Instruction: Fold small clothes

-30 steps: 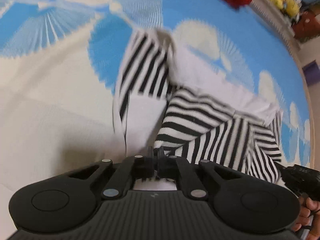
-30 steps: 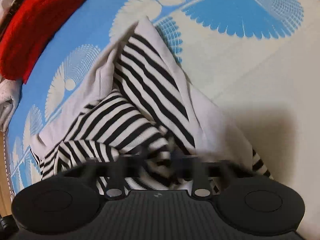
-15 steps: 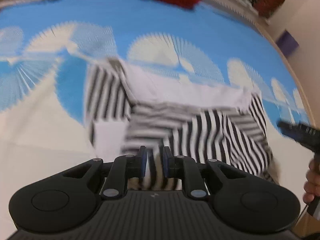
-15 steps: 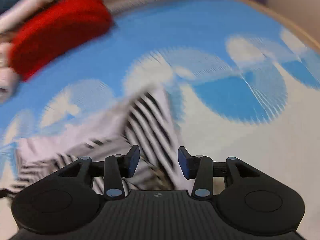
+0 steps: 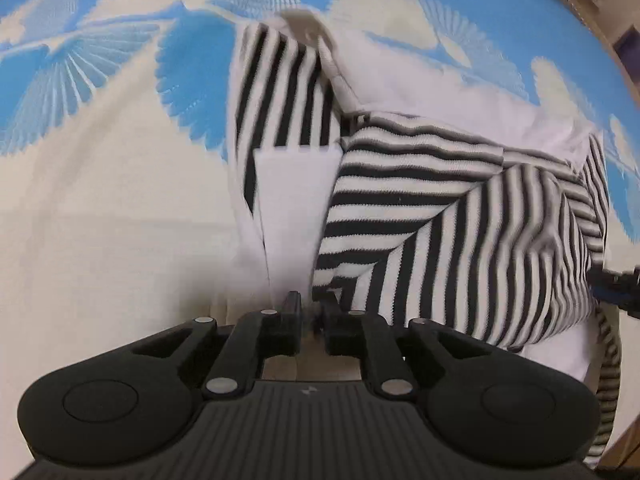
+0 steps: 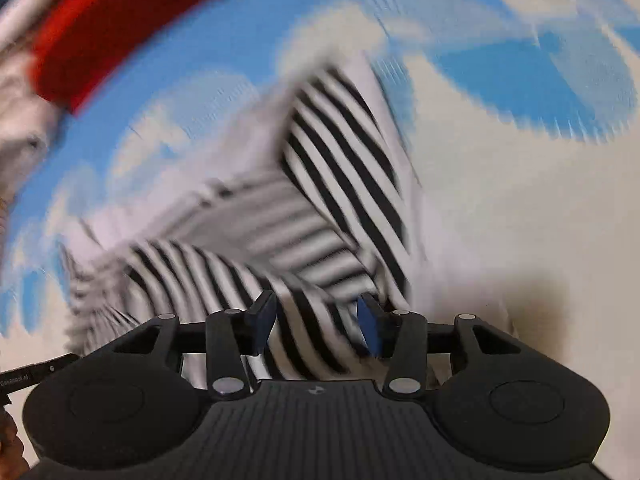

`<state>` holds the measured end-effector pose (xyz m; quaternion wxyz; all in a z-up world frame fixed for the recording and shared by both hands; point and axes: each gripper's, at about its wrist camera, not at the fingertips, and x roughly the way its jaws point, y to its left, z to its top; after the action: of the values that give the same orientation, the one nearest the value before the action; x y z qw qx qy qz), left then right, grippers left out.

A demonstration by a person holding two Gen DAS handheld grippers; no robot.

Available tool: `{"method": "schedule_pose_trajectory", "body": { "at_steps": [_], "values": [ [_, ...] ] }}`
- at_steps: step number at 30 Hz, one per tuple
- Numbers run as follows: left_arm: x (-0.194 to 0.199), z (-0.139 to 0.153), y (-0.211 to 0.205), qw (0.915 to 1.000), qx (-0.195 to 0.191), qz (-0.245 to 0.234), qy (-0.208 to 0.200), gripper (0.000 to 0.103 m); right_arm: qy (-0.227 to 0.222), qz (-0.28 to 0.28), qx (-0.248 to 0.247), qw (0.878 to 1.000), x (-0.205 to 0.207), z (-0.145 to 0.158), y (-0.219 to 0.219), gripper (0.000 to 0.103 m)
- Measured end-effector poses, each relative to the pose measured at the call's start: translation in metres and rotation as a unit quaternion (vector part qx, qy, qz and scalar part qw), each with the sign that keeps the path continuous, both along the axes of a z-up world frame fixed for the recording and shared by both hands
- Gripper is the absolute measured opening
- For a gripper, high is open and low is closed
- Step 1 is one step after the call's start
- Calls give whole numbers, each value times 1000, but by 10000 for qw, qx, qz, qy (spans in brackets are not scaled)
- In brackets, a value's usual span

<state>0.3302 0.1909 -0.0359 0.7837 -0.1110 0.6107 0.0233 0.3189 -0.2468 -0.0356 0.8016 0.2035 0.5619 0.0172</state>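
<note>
A small black-and-white striped garment [image 5: 460, 224] with white panels lies crumpled on a blue and cream patterned cloth [image 5: 100, 80]. My left gripper [image 5: 312, 318] hangs over its near white edge. Its jaws stand a narrow gap apart and are closing, with the hem just at the tips and no visible pinch. In the blurred right wrist view the garment [image 6: 320, 184] spreads ahead. My right gripper [image 6: 316, 322] stands over its striped near edge. Those jaws are apart and closing, with striped fabric between the blue pads [image 6: 370, 330], which do not press on it. The right gripper [image 5: 616, 292] shows at the right edge of the left wrist view.
A red knitted item [image 6: 120, 28] lies at the far left, with a pale cloth pile [image 6: 16, 120] beside it. The covered surface ends in a curved edge [image 5: 592, 12] at the far right. A hand's edge [image 6: 6, 432] shows low at the left.
One second ago both grippers were shut on the garment. Both then let go and opened. Both views have swung, and the jaws are again low over the garment's near edge.
</note>
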Motion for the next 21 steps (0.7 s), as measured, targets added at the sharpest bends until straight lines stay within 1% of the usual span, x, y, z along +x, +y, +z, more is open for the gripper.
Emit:
{"method": "schedule_pose_trajectory", "body": {
  "at_steps": [1, 3, 5, 6, 7, 8, 10, 11, 12, 14, 16, 17, 20, 21],
  "values": [
    [-3, 8, -1, 9998, 113, -92, -118, 15, 23, -78, 39, 10000, 4, 3, -4, 41],
    [-10, 33, -10, 9963, 508, -360, -596, 16, -227, 2, -93, 9997, -2, 22, 0, 42],
    [-23, 59, -17, 9896, 778, -515, -1096, 16, -710, 79, -251, 9971, -8, 47, 3, 43],
    [-29, 69, -21, 9860, 871, -575, -1300, 17, -1009, 98, -245, 9945, -15, 62, 2, 43],
    [-36, 79, -23, 9823, 939, -634, -1494, 17, -1178, 105, -217, 9927, -17, 73, -2, 43],
    [-46, 89, -27, 9795, 971, -695, -1620, 17, -1390, 85, -171, 9901, -19, 87, -7, 43],
    [-61, 105, -27, 9766, 1051, -759, -1713, 17, -1718, 28, -171, 9850, -27, 107, -17, 43],
    [-70, 115, -26, 9758, 1087, -727, -1750, 19, -1898, 26, -228, 9816, -35, 118, -21, 43],
    [-79, 124, -23, 9755, 1066, -674, -1802, 21, -2113, 45, -297, 9770, -43, 130, -26, 44],
    [-107, 141, -19, 9762, 866, -519, -1917, 36, -2438, 77, -383, 9690, -60, 150, -36, 44],
    [-138, 152, -13, 9779, 613, -342, -1971, 37, -2651, 65, -433, 9632, -78, 165, -48, 45],
    [-153, 157, -15, 9784, 567, -296, -1964, 37, -2671, 34, -425, 9627, -82, 170, -55, 46],
    [-193, 154, -19, 9791, 513, -201, -1957, 37, -2531, -173, -274, 9669, -109, 176, -73, 47],
    [-204, 149, -21, 9800, 467, -156, -1930, 37, -2470, -217, -187, 9686, -119, 174, -78, 47]
  ]
}}
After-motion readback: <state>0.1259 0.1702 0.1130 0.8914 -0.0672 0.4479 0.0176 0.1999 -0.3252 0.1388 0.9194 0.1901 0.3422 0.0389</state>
